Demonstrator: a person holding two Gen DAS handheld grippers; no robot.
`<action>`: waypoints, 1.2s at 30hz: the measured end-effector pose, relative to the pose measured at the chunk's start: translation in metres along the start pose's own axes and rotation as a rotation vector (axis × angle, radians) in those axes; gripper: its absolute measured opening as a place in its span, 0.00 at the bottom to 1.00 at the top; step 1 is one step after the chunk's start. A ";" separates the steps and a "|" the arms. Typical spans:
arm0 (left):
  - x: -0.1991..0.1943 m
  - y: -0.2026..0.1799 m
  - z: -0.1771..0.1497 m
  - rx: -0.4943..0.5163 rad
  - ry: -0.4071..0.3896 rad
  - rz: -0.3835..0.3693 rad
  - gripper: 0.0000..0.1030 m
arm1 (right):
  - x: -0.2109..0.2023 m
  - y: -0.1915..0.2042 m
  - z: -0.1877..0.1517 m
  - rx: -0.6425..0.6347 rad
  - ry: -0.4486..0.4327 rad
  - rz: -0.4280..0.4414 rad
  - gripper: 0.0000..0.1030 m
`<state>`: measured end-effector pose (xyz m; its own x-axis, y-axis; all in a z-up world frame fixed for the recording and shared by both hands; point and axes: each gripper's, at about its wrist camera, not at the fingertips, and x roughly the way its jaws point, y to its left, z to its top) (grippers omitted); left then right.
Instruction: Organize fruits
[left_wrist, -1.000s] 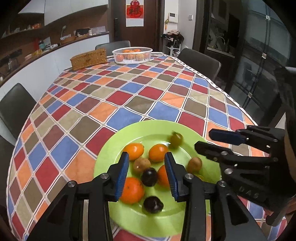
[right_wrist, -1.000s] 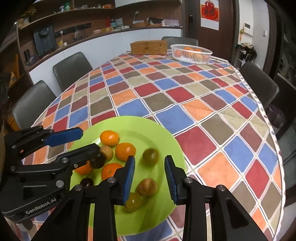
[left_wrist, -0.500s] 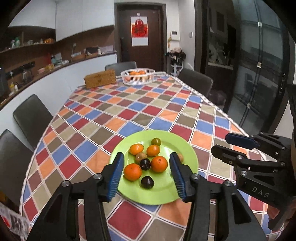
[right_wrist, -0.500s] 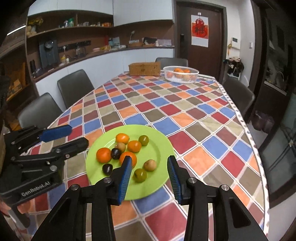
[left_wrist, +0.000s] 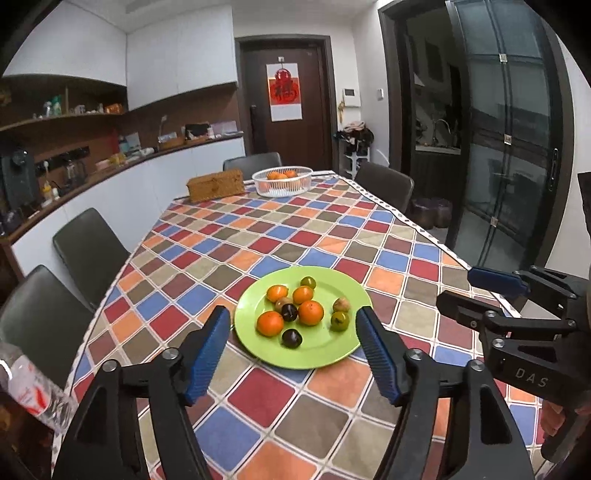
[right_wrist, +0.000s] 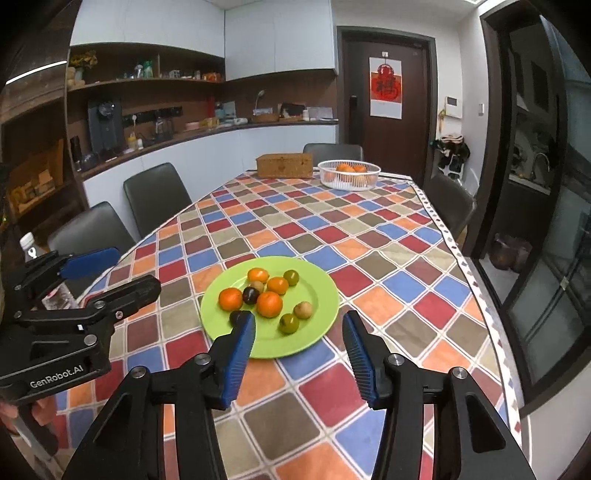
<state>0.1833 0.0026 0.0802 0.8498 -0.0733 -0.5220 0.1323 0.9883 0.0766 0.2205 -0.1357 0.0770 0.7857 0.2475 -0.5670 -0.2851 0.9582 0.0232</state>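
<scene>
A green plate lies near the front of the checkered table. It holds several small fruits: oranges, dark plums, green ones and brown ones. My left gripper is open and empty, held above the table just in front of the plate. My right gripper is open and empty, also in front of the plate. Each gripper shows in the other's view, the right one and the left one.
A white basket with oranges and a wicker box stand at the table's far end. Dark chairs line the sides. A plastic bottle is at the left.
Both grippers have pulled back and up from the plate, and their jaws have opened wider. The fruits on the plate have not moved.
</scene>
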 end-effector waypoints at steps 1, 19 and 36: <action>-0.003 0.000 -0.002 -0.001 -0.005 0.006 0.71 | -0.005 0.000 -0.003 0.005 -0.002 0.000 0.49; -0.064 -0.007 -0.046 -0.035 -0.051 0.036 0.92 | -0.074 0.017 -0.048 -0.005 -0.051 -0.063 0.72; -0.087 -0.013 -0.057 -0.029 -0.070 0.051 0.99 | -0.093 0.018 -0.067 0.010 -0.057 -0.056 0.72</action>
<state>0.0783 0.0040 0.0766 0.8888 -0.0311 -0.4573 0.0740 0.9943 0.0762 0.1058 -0.1506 0.0747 0.8303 0.2008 -0.5199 -0.2343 0.9722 0.0014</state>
